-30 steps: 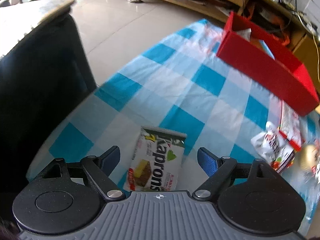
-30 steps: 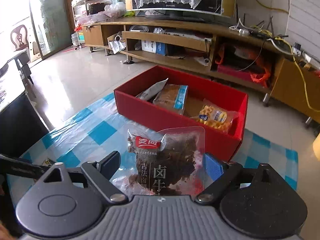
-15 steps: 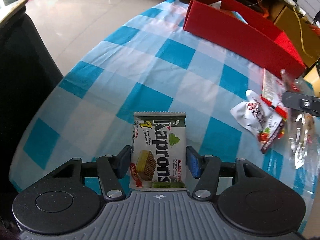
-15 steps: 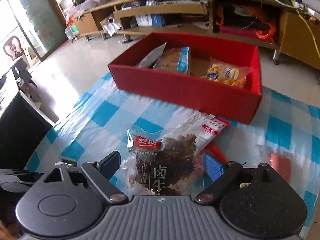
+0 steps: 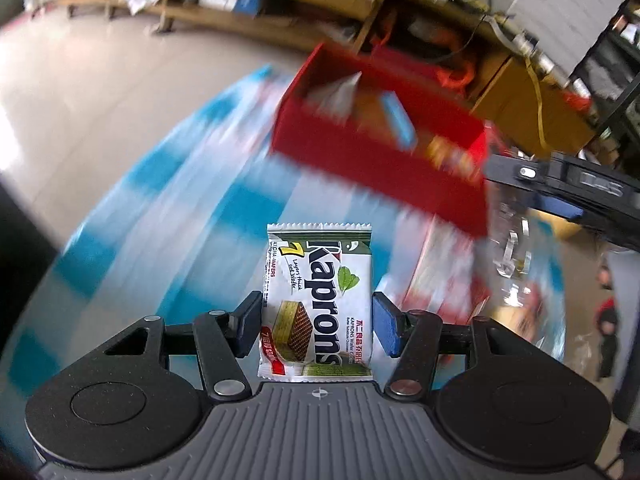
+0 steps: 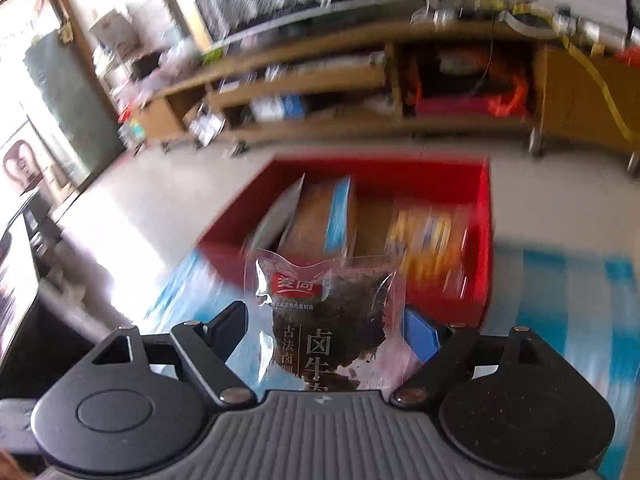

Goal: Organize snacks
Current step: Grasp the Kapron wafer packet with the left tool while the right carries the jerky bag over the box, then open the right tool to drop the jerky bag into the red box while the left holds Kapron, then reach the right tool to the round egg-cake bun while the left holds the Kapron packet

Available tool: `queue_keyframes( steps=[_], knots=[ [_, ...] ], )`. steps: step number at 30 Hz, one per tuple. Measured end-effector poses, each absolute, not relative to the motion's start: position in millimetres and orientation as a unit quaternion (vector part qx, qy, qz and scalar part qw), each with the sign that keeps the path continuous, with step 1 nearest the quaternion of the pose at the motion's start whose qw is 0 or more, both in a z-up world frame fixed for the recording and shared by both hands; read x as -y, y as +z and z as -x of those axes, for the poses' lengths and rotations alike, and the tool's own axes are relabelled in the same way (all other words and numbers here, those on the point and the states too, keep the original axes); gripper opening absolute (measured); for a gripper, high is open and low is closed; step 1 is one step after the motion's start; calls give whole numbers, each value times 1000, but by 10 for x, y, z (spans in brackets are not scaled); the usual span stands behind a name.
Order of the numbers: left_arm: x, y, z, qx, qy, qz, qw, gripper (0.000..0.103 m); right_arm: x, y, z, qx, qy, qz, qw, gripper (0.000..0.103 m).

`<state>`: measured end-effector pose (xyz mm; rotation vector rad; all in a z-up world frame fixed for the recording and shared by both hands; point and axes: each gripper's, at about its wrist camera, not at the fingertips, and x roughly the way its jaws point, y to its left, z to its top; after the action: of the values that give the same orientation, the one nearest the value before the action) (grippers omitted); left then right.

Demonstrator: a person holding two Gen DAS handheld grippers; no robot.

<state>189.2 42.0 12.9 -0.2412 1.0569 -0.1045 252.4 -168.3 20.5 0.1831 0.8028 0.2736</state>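
A green-and-white Kaprons wafer pack (image 5: 318,288) stands upright between the blue pads of my left gripper (image 5: 318,320), which is shut on it and holds it above the checked cloth. My right gripper (image 6: 324,332) grips a clear pouch of dark braised meat (image 6: 332,312), and its jaws are closing further on it. Just beyond both grippers lies the open red box (image 6: 486,240), blurred in the left wrist view (image 5: 372,160). It holds a silver pack, a brown-and-blue pack (image 6: 324,220) and a yellow pack (image 6: 428,236). One right-gripper finger (image 5: 532,174) enters the left wrist view at the right.
A blue-and-white checked cloth (image 5: 168,216) covers the table. Blurred red-and-white snack packs (image 5: 436,276) lie on it right of the wafer pack. A long wooden shelf unit (image 6: 320,80) runs behind the box across a tiled floor. A dark chair (image 6: 24,320) stands at the left.
My left gripper closed on the wafer pack and lifted it off the cloth toward the red box. The right gripper swung its pouch nearer the box and narrowed slightly. Both views now blur.
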Motion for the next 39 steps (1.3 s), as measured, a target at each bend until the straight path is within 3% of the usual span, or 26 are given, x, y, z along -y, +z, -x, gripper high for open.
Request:
queue_keyframes(
  steps=[9, 15, 22, 30, 39],
  knots=[
    [-125, 253, -2613, -478, -67, 142, 864, 65, 1549, -48, -3510, -394, 94, -47, 913, 88],
    [-7, 50, -2619, -506, -71, 122, 851, 65, 1665, -142, -3452, -398, 105, -44, 910, 91],
    [98, 138, -2526, -497, -82, 124, 855, 65, 1720, 128, -3510, -361, 97, -62, 925, 96],
    [203, 91, -2541, -506, -103, 106, 850, 65, 1873, 176, -2935, -365, 104, -49, 924, 96],
    [502, -61, -2369, -526, -136, 59, 837, 65, 2273, -32, -2228, -434, 94, -40, 895, 96]
  ],
)
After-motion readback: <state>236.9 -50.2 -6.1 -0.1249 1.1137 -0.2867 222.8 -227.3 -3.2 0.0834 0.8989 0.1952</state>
